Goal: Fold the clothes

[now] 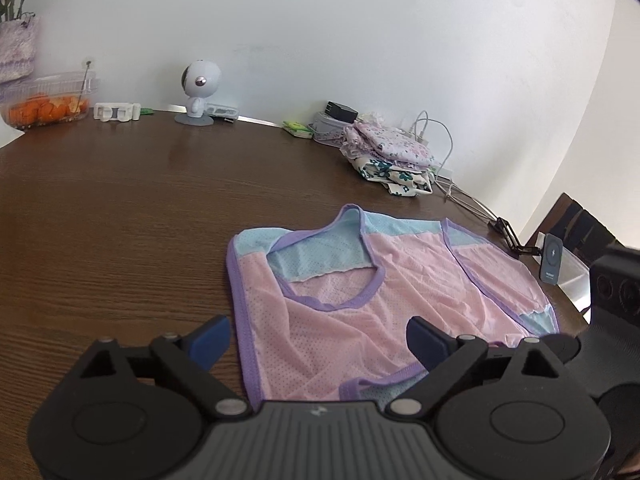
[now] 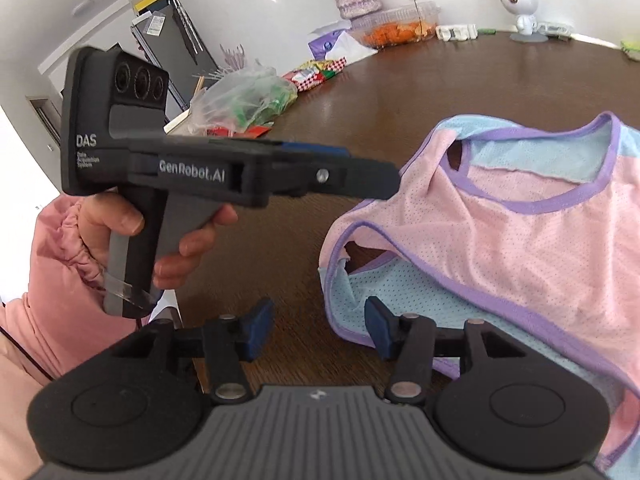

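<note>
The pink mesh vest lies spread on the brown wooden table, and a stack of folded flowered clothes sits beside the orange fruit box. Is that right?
Not quite. The pink mesh vest does lie spread on the brown wooden table, but the left wrist view shows the stack of folded flowered clothes far from the orange fruit box, beside white cables.

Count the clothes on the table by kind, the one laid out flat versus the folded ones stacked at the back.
Laid-out pink and blue mesh vest: 1
Folded floral garments stacked at the back: at least 2, exact number unclear
Total: at least 3
</note>
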A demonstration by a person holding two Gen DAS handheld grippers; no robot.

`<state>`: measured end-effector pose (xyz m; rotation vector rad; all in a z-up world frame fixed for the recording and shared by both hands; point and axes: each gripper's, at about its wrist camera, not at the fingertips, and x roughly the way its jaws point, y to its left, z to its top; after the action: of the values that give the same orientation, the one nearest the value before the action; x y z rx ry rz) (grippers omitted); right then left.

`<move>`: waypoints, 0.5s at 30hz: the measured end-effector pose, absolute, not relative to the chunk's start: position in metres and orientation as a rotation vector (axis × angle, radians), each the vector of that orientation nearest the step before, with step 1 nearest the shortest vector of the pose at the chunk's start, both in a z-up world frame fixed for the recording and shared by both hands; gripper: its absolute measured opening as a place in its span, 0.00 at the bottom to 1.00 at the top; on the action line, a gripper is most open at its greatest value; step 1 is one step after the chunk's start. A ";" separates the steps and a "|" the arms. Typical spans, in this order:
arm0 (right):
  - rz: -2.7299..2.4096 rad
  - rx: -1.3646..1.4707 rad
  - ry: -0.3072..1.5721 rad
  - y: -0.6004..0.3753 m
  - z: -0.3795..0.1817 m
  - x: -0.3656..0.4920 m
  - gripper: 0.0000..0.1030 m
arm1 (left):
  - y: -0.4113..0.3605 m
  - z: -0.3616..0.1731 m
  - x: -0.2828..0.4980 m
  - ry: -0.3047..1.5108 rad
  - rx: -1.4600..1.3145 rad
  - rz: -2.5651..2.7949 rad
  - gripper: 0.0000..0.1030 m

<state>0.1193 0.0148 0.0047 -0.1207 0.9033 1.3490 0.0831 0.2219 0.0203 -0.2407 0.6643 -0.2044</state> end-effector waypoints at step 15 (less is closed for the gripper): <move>0.938 -0.187 0.780 -0.094 0.010 0.149 0.43 | 0.165 0.003 0.072 0.774 0.163 -0.271 0.02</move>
<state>0.1494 -0.0945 0.0098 -0.1868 0.7801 0.9380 0.0722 0.1653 0.0032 0.1627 0.7743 -0.2711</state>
